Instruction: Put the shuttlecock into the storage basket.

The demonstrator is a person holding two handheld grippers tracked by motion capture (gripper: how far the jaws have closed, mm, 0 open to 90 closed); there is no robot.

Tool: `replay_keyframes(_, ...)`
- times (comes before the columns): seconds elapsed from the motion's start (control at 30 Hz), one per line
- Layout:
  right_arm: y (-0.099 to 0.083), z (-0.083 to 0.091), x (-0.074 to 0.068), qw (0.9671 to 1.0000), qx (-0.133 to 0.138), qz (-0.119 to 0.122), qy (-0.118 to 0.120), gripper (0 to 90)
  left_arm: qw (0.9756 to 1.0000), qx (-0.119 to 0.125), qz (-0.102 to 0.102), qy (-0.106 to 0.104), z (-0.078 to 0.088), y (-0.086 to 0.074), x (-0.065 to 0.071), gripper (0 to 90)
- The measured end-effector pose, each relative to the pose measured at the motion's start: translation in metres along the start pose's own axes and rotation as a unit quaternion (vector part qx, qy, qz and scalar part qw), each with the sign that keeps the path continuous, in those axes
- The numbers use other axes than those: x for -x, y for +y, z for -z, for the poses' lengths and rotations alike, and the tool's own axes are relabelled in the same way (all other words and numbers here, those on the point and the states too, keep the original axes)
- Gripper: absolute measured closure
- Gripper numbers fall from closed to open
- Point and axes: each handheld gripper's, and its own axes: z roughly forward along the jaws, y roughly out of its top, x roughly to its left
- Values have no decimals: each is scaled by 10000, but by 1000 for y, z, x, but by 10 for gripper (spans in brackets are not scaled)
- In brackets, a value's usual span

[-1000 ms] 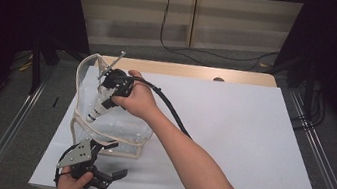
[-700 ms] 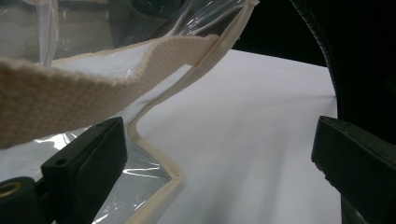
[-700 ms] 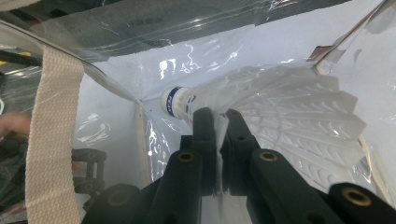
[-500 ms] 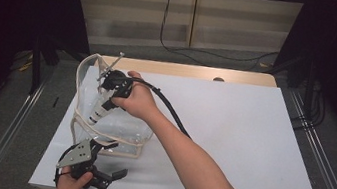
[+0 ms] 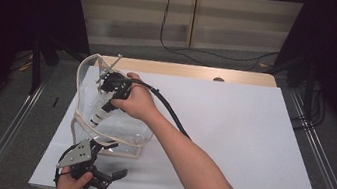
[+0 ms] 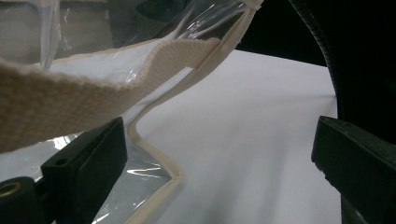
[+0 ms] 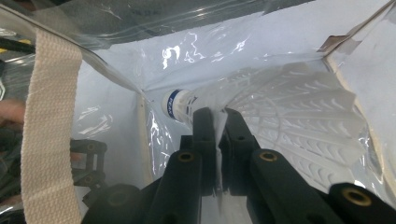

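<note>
1. Two grippers at work over the white table, both toward its left edge.
2. Nearest the front-left corner: left gripper, held low in a hand at the front edge, jaws spread wide with nothing between them. In the left gripper view, the same wide gap, with the woven cream strap lying across above the left jaw, not clamped.
3. Just behind it, along the left edge: clear plastic bag with cream trim, mouth held up and open, base resting on the table; another stretch of the strap at the left of the right gripper view.
4. Inside the bag: white shuttlecock, cork end with a blue band pointing toward the bag's far wall, feathered skirt fanned out to the right in the right gripper view.
5. Reaching down into the bag's mouth from above: right gripper, jaws nearly together and pinched on the shuttlecock's skirt near the cork. In the high view, tips low inside the bag, hand at the bag's rim.
6. Right half of the table: bare white surface.
</note>
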Motion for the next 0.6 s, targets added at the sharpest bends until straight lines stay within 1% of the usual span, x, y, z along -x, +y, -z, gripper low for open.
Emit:
replay_keyframes(0.1,0,0,-1,10000,-16,15,-8,856,10000,-2,-4,2,0,0,0,37)
replay_keyframes(0.2,0,0,-1,10000,-21,14,-30,835,10000,-23,-29,-7,0,0,0,37)
replay_keyframes(0.3,0,-1,-1,10000,-68,32,-24,818,10000,-21,-29,-5,1,0,0,37)
replay_keyframes(0.33,-1,-2,-1,10000,-59,8,-26,820,10000,-21,-23,-5,1,0,0,37)
replay_keyframes(0.4,-1,-2,-2,10000,-89,40,10,823,10000,-22,-26,-10,1,0,0,37)
replay_keyframes(0.47,-1,-3,-2,9999,-129,68,-50,793,10000,-25,-29,-18,1,0,0,37)
replay_keyframes(0.5,-1,-3,-2,9999,-129,36,-36,762,10000,-26,-29,-15,1,0,0,37)
replay_keyframes(0.53,-1,-3,-1,9999,-139,10,-39,754,10000,-27,-28,-14,1,0,0,37)
replay_keyframes(0.6,-1,-2,-1,9999,-160,42,-18,733,10000,-24,-24,-8,1,0,0,37)
